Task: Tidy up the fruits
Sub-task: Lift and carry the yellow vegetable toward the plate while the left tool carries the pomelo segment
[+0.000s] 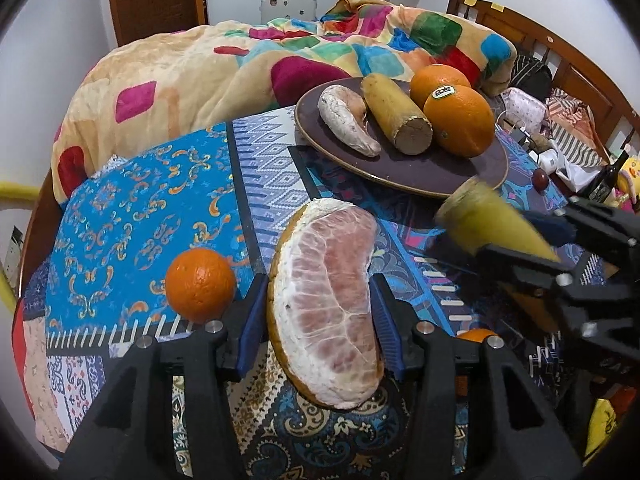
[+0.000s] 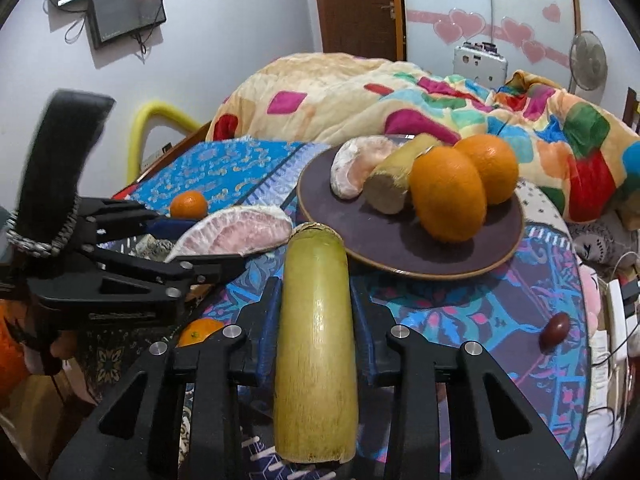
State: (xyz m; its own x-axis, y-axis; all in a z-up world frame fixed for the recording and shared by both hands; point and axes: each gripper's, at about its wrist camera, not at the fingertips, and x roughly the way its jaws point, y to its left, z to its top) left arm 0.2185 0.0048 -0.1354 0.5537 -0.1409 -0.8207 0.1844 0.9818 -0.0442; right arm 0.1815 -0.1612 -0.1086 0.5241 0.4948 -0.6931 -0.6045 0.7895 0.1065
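My left gripper (image 1: 320, 316) is shut on a peeled pink pomelo wedge (image 1: 328, 304), held above the patterned cloth; it also shows in the right wrist view (image 2: 236, 236). My right gripper (image 2: 316, 308) is shut on a yellow-green sugarcane piece (image 2: 316, 344), seen blurred in the left wrist view (image 1: 492, 220). A dark plate (image 1: 432, 172) behind holds a pomelo wedge (image 1: 344, 120), a sugarcane piece (image 1: 396, 114) and two oranges (image 1: 460, 120). The plate also shows in the right wrist view (image 2: 400, 256).
A small tangerine (image 1: 200, 284) lies on the blue cloth at left, another (image 2: 198, 330) under the grippers. A dark red fruit (image 2: 556, 330) lies at right. A colourful blanket (image 1: 200, 72) is heaped behind; clutter fills the right edge.
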